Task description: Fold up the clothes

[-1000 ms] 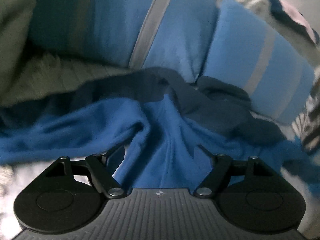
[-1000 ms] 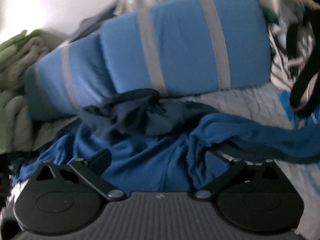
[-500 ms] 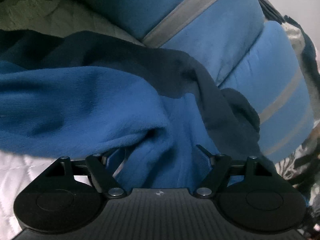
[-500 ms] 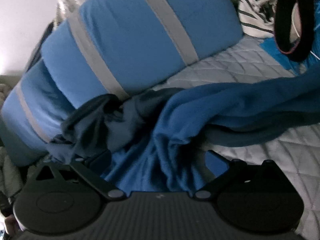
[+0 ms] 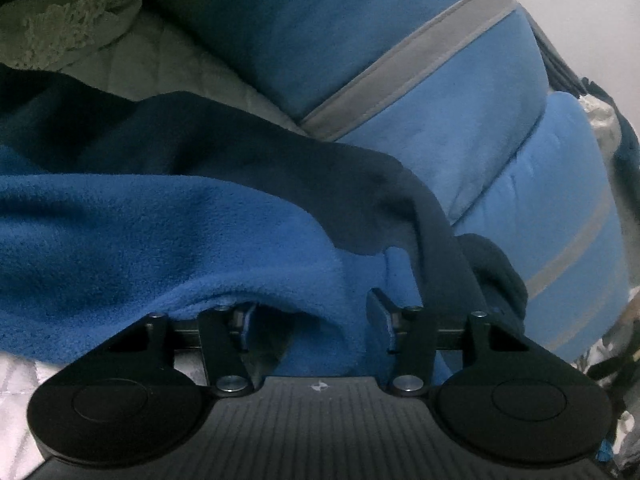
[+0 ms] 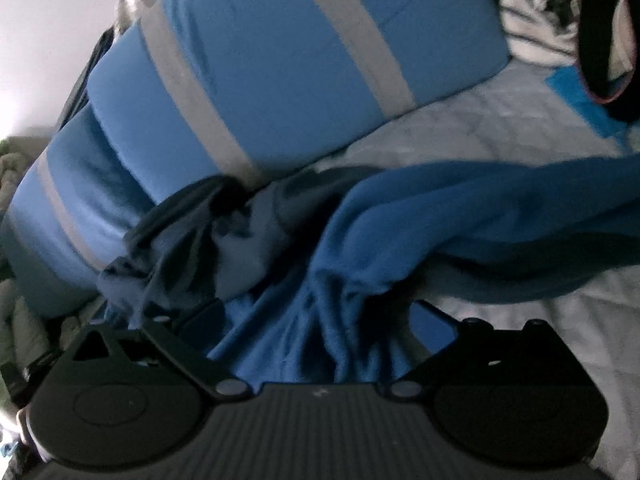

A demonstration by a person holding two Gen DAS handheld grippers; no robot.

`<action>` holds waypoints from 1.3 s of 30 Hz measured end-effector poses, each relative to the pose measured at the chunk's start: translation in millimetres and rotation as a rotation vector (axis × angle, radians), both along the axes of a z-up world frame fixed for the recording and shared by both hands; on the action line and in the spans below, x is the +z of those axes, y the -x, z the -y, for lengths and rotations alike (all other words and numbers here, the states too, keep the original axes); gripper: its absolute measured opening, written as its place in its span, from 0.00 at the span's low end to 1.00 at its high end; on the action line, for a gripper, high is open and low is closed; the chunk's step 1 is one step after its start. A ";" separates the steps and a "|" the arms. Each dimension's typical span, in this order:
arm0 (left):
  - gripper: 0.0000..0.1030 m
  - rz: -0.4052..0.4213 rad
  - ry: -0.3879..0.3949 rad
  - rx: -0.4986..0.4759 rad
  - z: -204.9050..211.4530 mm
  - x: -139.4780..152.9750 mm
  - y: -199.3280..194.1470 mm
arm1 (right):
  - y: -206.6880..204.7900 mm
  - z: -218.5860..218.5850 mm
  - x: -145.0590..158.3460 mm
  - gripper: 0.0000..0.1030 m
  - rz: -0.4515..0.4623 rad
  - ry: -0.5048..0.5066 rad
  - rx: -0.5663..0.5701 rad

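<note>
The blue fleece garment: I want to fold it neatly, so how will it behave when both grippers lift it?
The blue fleece garment will probably hang floppy, since it already drapes in soft folds over the left gripper. Its napped surface should grip the fingers rather than slip. The bunching at the right gripper suggests it will sag between the two holds, and the dark navy lining may flip outward.

Left gripper [image 5: 312, 314]: matte black body, ribbed grey-black top plate at bottom centre of frame, small white logo mark. Two round black discs at lower corners. Angled black linkage arms, silver pivot screws. Fingers [image 5: 378, 306] carry blue pads. Right gripper [image 6: 316, 320]: same build, picture blurred.
</note>
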State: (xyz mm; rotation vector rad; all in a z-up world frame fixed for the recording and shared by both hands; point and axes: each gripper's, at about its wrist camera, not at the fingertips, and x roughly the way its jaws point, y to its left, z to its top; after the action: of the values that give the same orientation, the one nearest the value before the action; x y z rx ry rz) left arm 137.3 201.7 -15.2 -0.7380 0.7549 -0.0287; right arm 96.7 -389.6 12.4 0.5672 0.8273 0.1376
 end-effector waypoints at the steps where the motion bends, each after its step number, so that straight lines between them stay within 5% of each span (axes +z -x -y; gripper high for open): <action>1: 0.51 -0.002 0.002 0.001 -0.1 -0.4 -0.7 | -3.6 -4.0 -2.8 0.95 -0.007 0.011 0.003; 6: 0.49 -0.007 -0.011 0.010 1.9 0.1 -1.7 | -20.9 -15.4 -19.8 0.76 -0.042 0.085 -0.020; 10: 0.40 -0.015 -0.012 0.016 0.1 -2.3 -1.8 | -24.0 -7.9 -33.5 0.64 -0.080 0.031 -0.084; 17: 0.40 -0.036 -0.018 -0.010 5.6 -2.5 -3.8 | -23.2 -0.8 -37.5 0.62 -0.116 0.091 -0.170; 20: 0.24 -0.032 -0.048 -0.016 8.2 -3.8 -3.0 | -23.6 -0.3 -41.2 0.57 -0.110 0.046 -0.157; 23: 0.08 -0.021 -0.060 -0.006 5.7 -2.5 -0.9 | -26.0 0.1 -44.1 0.36 -0.093 0.014 -0.141; 25: 0.07 -0.009 -0.059 0.002 2.5 -0.2 0.9 | -27.0 0.1 -44.2 0.16 -0.082 0.009 -0.140; 33: 0.06 0.069 -0.155 0.046 -6.8 24.2 6.3 | -27.8 3.4 -15.5 0.12 0.041 0.090 -0.137; 39: 0.06 0.096 -0.211 0.062 -8.3 34.2 4.4 | -35.3 23.6 -9.7 0.12 0.056 0.049 -0.175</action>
State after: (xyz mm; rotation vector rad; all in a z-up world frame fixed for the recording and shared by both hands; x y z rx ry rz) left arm 132.9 209.9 19.0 -0.5547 0.6319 0.0708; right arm 132.0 -413.1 2.7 0.5839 0.7209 -0.0269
